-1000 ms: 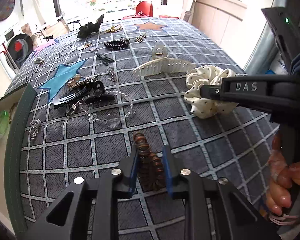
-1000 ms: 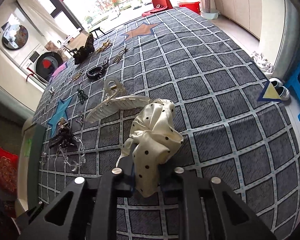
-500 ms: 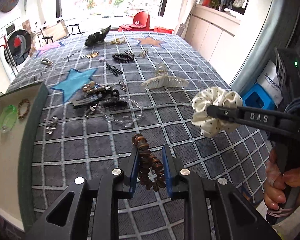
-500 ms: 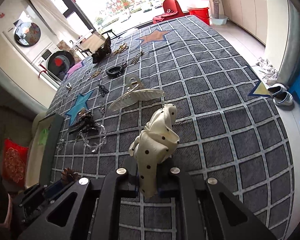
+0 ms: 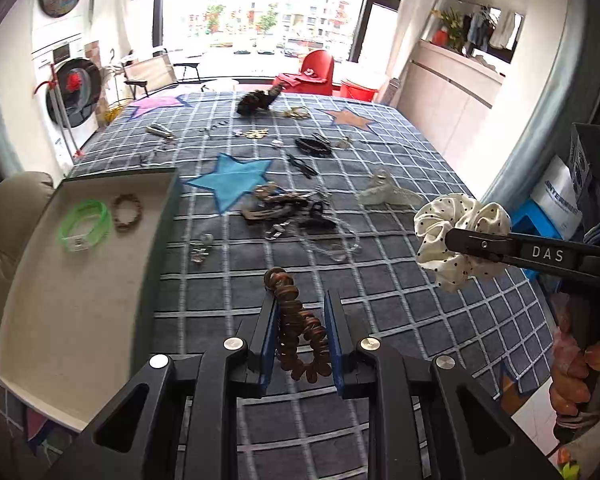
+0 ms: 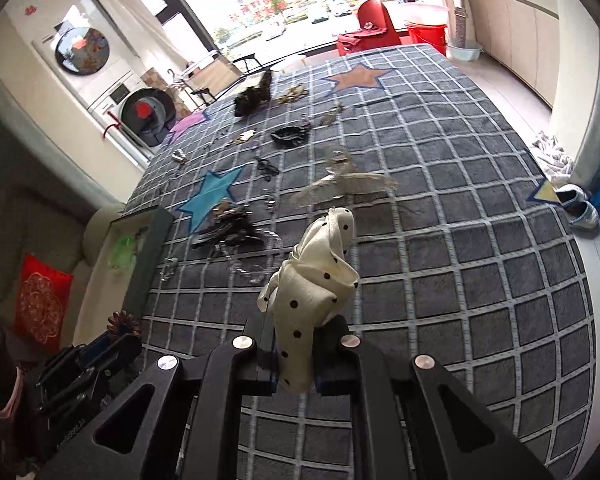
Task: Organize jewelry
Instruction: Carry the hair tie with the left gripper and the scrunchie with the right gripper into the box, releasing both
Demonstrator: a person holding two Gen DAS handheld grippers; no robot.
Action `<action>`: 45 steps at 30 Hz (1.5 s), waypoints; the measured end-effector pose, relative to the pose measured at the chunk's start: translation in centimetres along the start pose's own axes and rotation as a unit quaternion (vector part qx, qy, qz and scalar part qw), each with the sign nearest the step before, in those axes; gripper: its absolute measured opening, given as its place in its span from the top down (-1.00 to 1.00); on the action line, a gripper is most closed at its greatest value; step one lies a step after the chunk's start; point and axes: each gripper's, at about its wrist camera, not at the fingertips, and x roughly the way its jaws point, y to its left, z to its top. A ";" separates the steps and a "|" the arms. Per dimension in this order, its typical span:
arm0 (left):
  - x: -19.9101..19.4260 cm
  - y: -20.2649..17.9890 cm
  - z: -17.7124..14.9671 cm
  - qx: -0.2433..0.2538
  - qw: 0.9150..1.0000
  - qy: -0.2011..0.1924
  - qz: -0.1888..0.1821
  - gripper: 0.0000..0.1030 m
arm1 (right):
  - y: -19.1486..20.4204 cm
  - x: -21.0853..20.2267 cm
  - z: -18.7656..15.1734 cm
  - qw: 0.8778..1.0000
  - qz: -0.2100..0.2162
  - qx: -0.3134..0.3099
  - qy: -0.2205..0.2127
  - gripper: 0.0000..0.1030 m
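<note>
A brown beaded bracelet (image 5: 298,322) is clamped between the blue-padded fingers of the left gripper (image 5: 300,332) and is held up off the grey checked blanket (image 5: 380,292). A cream scrunchie with black dots (image 6: 316,280) is pinched between the closed fingers of the right gripper (image 6: 294,354), likewise raised above the blanket; from the left wrist view the same scrunchie (image 5: 458,236) is seen at the tip of the right gripper (image 5: 456,242), off to the right. To the left, a shallow tray with a dark rim (image 5: 40,300) is set at the blanket's edge, and a green bangle (image 5: 85,226) and a small brown beaded ring (image 5: 127,212) are laid in it side by side, just apart. More pieces are left scattered on the blanket: a tangled pile of dark clips (image 5: 288,214) near the blue star (image 5: 232,180), a clear beaded bracelet (image 5: 332,242) just beside that pile, a pale claw clip (image 5: 388,194) further right, and a black coiled hair tie (image 5: 314,147) beyond. A dark feathery piece (image 5: 256,100) is seen near the far edge. A red cushion (image 6: 40,304) is visible beside the tray in the right wrist view.
</note>
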 end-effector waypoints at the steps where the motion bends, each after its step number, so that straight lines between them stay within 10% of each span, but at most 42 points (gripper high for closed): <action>1: -0.3 0.6 0.0 -0.003 1.000 -0.003 0.004 0.52 | 0.8 0.1 0.1 1.000 0.002 -0.006 0.001 0.74; 17: -2.6 12.5 0.2 -0.077 0.993 -0.033 0.079 0.52 | 15.1 5.2 1.5 0.991 0.060 -0.117 0.032 0.74; 30: 1.1 21.2 0.6 -0.137 0.982 0.019 0.132 0.52 | 24.1 12.5 2.3 0.975 0.099 -0.184 0.080 0.75; 45: 6.3 24.4 2.0 -0.143 0.971 0.063 0.181 0.52 | 26.2 21.4 2.2 0.969 0.077 -0.191 0.134 0.75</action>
